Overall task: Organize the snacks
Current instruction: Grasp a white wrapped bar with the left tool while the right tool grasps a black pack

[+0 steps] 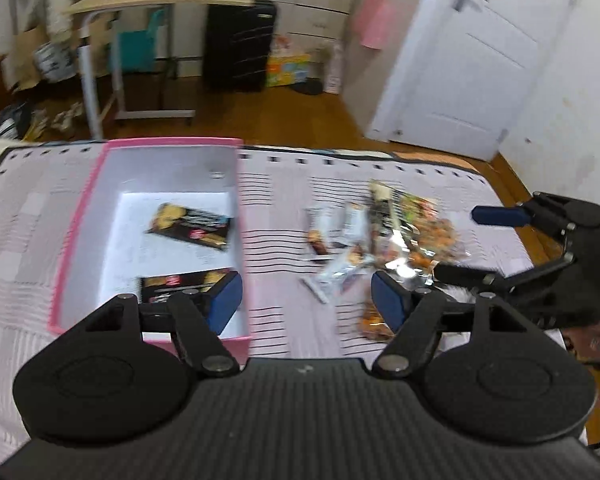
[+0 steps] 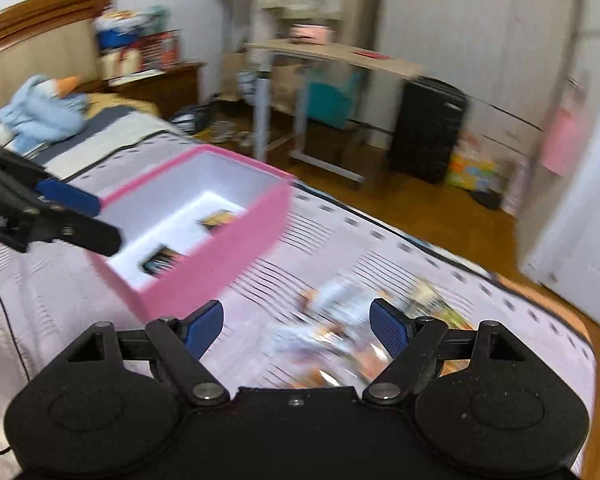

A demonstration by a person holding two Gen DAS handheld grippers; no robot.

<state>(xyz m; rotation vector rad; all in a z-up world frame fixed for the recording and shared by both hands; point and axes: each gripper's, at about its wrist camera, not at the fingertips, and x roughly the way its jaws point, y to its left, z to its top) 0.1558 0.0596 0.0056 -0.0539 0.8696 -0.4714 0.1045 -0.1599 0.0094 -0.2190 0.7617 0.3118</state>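
A pink box (image 1: 80, 232) with a white inside stands on the bed and holds two dark snack packets (image 1: 192, 226), one of them (image 1: 180, 280) near its front wall. To its right lies a loose pile of snack packets (image 1: 380, 236), blurred in the right wrist view (image 2: 340, 336). My left gripper (image 1: 306, 300) is open and empty, hovering above the box's near right corner. My right gripper (image 2: 296, 320) is open and empty above the pile. In the left wrist view the right gripper (image 1: 458, 242) comes in from the right. The left gripper (image 2: 108, 222) hangs over the box (image 2: 220, 256).
The bed cover (image 1: 292, 200) is pale pink with dark stripes, and its far edge drops to a wooden floor (image 1: 260, 116). Beyond stand a desk (image 1: 160, 0), a black suitcase (image 1: 240, 44) and a white door (image 1: 480, 60). A blue plush toy (image 2: 40, 112) lies near the headboard.
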